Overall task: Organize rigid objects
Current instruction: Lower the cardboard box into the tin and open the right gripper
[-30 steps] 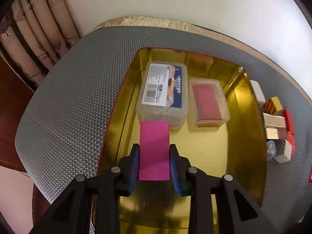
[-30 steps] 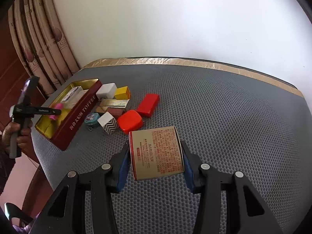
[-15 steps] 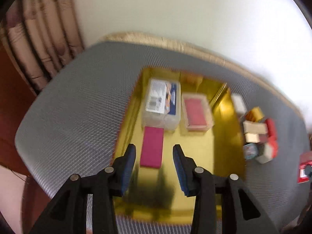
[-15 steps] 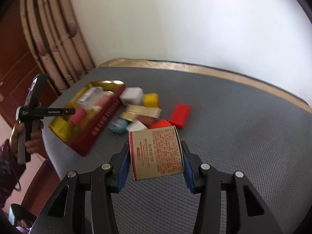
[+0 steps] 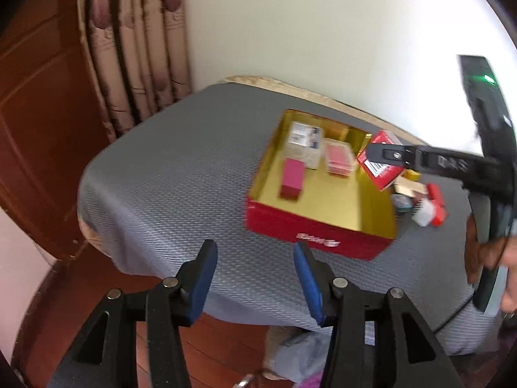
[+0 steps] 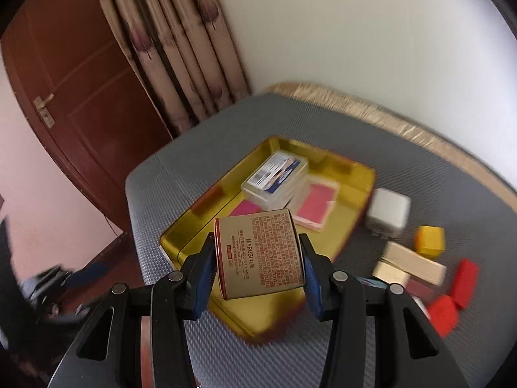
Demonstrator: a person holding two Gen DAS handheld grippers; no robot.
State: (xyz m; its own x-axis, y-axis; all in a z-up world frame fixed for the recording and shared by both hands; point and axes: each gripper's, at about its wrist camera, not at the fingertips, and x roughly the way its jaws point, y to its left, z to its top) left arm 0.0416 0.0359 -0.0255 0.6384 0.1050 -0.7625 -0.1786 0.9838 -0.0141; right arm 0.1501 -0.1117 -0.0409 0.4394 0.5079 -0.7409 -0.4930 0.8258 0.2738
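The right gripper [image 6: 258, 278] is clamped on a printed carton [image 6: 260, 255], held tilted above the near end of the gold tin [image 6: 181, 245], probably so it can go down into the bare floor there beside what is already packed. The left gripper [image 5: 255, 278] holds nothing; its jaws are opening over the bench [image 5: 168, 194] near its front edge, well clear of the tin, which leaves room for the right one to come in.

Inside the tin, a pink box [image 5: 292, 177] lies toward the bench's left edge, with two clear cases [image 5: 305, 144] behind it at the far end. Loose blocks [image 6: 410, 258] wait on the bench just past the tin's right wall.

The left view shows the tin's red outer wall, the carton's red end [image 5: 379, 165] over the tin's right wall, and the hand [image 5: 494, 258] carrying the right gripper. The right view shows the carton's printed face and the blocks singly: white, yellow, cream, red.
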